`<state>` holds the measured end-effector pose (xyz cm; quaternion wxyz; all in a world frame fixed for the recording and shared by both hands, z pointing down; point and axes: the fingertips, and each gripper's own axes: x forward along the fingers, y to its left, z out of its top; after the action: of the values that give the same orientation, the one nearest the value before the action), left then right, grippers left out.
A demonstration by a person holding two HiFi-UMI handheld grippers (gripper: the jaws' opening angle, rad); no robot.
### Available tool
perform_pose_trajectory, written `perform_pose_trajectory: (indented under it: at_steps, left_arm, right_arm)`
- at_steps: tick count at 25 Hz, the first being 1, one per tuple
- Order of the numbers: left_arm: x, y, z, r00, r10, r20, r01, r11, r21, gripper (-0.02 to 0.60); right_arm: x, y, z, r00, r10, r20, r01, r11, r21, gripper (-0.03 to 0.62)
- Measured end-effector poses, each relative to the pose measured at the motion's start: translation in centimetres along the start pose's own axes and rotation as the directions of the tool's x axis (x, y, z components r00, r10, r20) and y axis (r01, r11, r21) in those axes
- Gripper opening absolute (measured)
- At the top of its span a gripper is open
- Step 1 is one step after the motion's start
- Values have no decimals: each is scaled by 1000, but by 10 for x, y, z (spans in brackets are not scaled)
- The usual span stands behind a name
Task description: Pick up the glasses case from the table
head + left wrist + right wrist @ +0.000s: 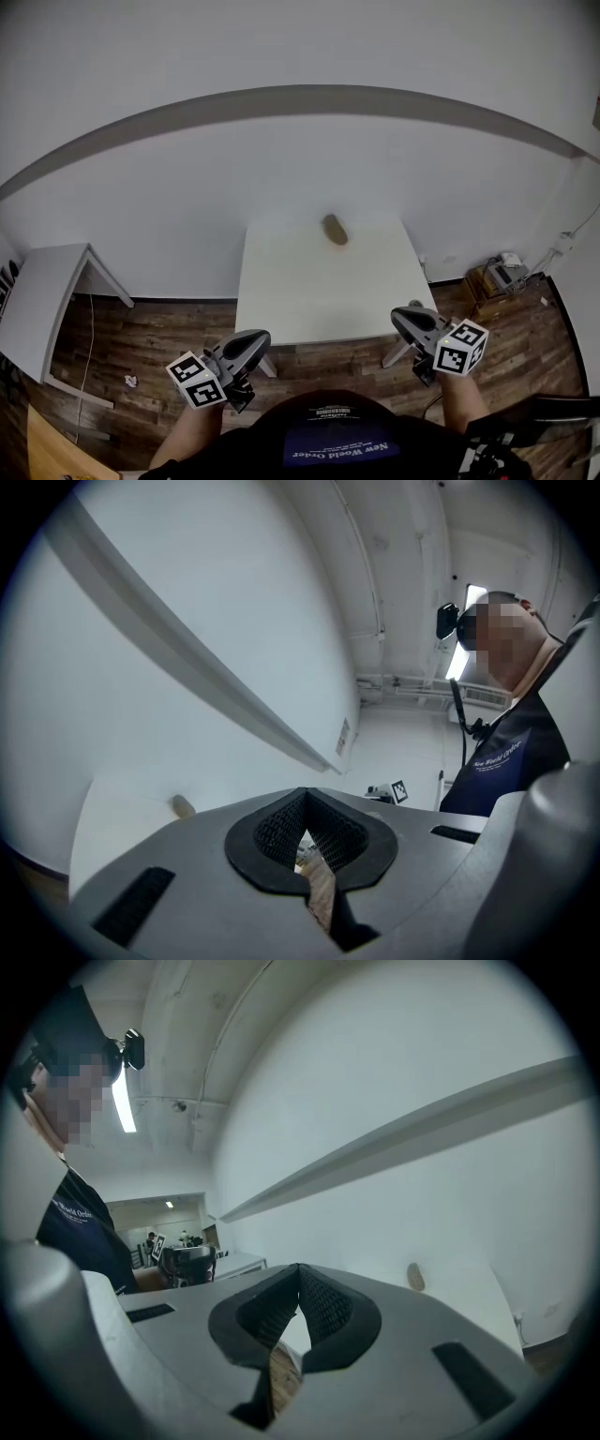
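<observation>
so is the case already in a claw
No, the case lies alone at the far edge of the table, with nothing touching it.

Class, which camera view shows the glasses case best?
The head view: the glasses case is seen whole from above, near the far edge of the table. Both gripper views show it only small and from a low angle.

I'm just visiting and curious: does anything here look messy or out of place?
Hardly. A small crumpled white scrap lies on the wood floor left of the table. The glasses case lies alone near the table's far edge, apparently intact.
</observation>
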<state>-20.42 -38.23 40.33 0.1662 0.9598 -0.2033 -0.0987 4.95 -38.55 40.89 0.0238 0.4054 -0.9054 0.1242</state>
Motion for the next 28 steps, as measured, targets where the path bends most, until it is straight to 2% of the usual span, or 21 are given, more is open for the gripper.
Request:
perform_pose_trajectory:
  at_steps: [5,11,15,22,28]
  left_arm:
    - [4,41,0,1000,-23,-12,22,999,-31,2]
    - [35,64,-11,999,-20,-25,19,998,-52,2]
    - [78,81,-9,999,29,-27,-30,999,-40,2]
    - [187,88,-3,994,109,2,-109,994,-19,2]
    - [251,97,-8,985,173,-9,-173,985,-8,2]
  right_arm:
    - [32,-8,0,1000,-17,-21,17,1000,3,0]
    - [46,-48,-4,999,-13,-31,14,1000,26,0]
    - [58,-98,4,999,43,-28,-42,999,29,0]
    - [56,-210,42,990,140,-16,-140,990,14,0]
    - [59,-286,45,980,198,-11,-197,979,45,0]
